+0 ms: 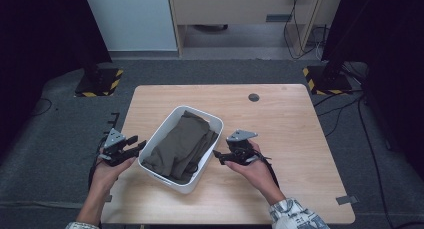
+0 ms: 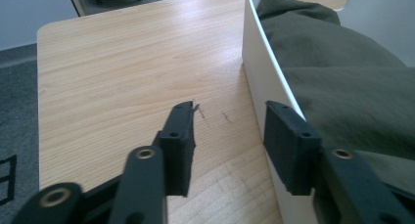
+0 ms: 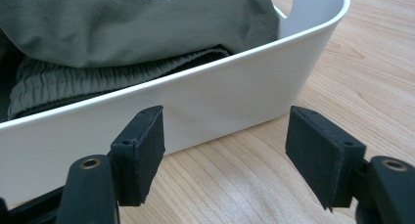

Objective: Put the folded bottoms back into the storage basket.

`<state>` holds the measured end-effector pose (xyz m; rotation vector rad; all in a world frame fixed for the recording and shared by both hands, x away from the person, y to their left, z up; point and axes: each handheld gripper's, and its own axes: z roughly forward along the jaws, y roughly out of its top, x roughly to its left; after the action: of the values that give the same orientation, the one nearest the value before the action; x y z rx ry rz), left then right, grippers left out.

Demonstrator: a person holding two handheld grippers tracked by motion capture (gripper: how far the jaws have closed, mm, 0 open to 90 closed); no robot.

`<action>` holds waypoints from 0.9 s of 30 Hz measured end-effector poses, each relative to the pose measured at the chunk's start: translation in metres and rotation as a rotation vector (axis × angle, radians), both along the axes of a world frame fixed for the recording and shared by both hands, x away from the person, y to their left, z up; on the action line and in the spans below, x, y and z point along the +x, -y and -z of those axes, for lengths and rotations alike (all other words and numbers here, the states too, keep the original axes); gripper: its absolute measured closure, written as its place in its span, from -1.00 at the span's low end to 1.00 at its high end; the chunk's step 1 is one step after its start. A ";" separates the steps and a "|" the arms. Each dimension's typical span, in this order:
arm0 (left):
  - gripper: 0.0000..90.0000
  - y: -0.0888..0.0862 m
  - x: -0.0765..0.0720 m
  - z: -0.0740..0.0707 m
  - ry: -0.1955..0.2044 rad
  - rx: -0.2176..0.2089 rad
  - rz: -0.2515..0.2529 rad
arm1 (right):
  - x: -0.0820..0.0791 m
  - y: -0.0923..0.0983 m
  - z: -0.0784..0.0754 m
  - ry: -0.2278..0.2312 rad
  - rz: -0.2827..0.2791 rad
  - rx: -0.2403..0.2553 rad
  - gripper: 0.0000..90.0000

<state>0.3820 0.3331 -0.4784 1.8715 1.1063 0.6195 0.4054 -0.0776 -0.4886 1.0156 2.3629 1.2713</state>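
Pale wood desk, light grain, faint scratches; grey carpet all round, hazard-striped stand feet at far corners. White tub lying diagonally mid-desk, olive cloth folded inside. Left tongs released beside tub's left wall, grasping nothing. Right tongs released, facing tub's right wall, apart.

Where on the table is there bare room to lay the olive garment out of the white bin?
Widest bare patch: table right of the white bin, beyond the right hand-held gripper. Another strip runs behind the bin toward the dark hole. Crowded: near edge, where the left hand-held gripper and hands flank the bin holding the olive garment.
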 end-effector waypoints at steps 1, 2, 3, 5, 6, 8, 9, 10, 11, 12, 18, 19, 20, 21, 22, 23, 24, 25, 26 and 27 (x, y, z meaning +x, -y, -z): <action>0.24 0.000 0.000 0.000 0.000 0.003 0.001 | 0.000 0.000 0.000 0.000 0.000 0.001 -0.32; 0.24 -0.001 0.000 0.000 -0.008 -0.007 0.000 | 0.000 0.000 0.000 0.001 0.000 0.001 -0.32; 0.24 -0.001 0.000 0.000 -0.011 -0.010 0.000 | 0.000 0.000 0.000 0.002 0.000 0.000 -0.32; 0.26 -0.001 -0.001 0.000 -0.016 -0.013 0.004 | 0.000 0.001 0.000 0.001 0.001 -0.001 -0.32; 0.27 0.000 -0.001 0.000 -0.017 -0.014 0.007 | 0.000 0.001 0.000 0.002 0.001 -0.002 -0.32; 0.27 0.002 -0.003 0.000 -0.019 -0.013 0.019 | 0.001 0.001 0.000 -0.003 0.002 -0.003 -0.33; 0.27 0.003 -0.003 0.000 -0.021 -0.011 0.027 | 0.001 0.002 0.000 -0.004 0.006 -0.002 -0.34; 0.27 0.005 -0.004 0.001 -0.021 -0.010 0.034 | 0.001 0.002 0.000 -0.003 0.007 -0.001 -0.34; 0.27 0.006 -0.005 0.001 -0.022 -0.002 0.042 | 0.001 0.003 0.000 -0.006 0.011 -0.005 -0.34; 0.26 0.008 -0.005 0.001 -0.024 -0.003 0.047 | 0.002 0.004 0.000 0.001 0.015 -0.009 -0.34; 0.25 0.016 -0.008 0.002 -0.029 -0.005 0.087 | 0.004 0.012 0.000 -0.011 0.041 -0.002 -0.36; 0.24 0.017 -0.009 0.002 -0.030 -0.006 0.094 | 0.005 0.013 0.000 -0.010 0.046 -0.002 -0.36; 0.24 0.018 -0.009 0.002 -0.031 -0.004 0.101 | 0.005 0.014 0.001 -0.012 0.052 -0.001 -0.36; 0.23 0.020 -0.010 0.002 -0.032 -0.009 0.105 | 0.005 0.015 0.001 -0.012 0.055 -0.002 -0.36; 0.21 0.021 -0.010 0.002 -0.033 -0.006 0.110 | 0.006 0.017 0.001 -0.019 0.060 -0.002 -0.36; 0.19 0.023 -0.010 0.002 -0.038 -0.005 0.111 | 0.006 0.018 0.001 -0.019 0.063 0.001 -0.36; 0.19 0.024 -0.009 0.003 -0.038 -0.003 0.118 | 0.006 0.019 0.001 -0.022 0.063 0.000 -0.36; 0.19 0.025 -0.010 0.003 -0.039 -0.004 0.121 | 0.007 0.020 0.001 -0.022 0.065 0.001 -0.36; 0.19 0.026 -0.010 0.003 -0.040 -0.001 0.127 | 0.007 0.021 0.001 -0.022 0.070 0.004 -0.37; 0.19 0.028 -0.010 0.003 -0.042 -0.001 0.132 | 0.008 0.023 0.001 -0.021 0.072 0.003 -0.37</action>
<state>0.3719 0.3055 -0.4817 1.9471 1.0006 0.5065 0.4130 -0.1003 -0.4896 1.1095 2.3185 1.2444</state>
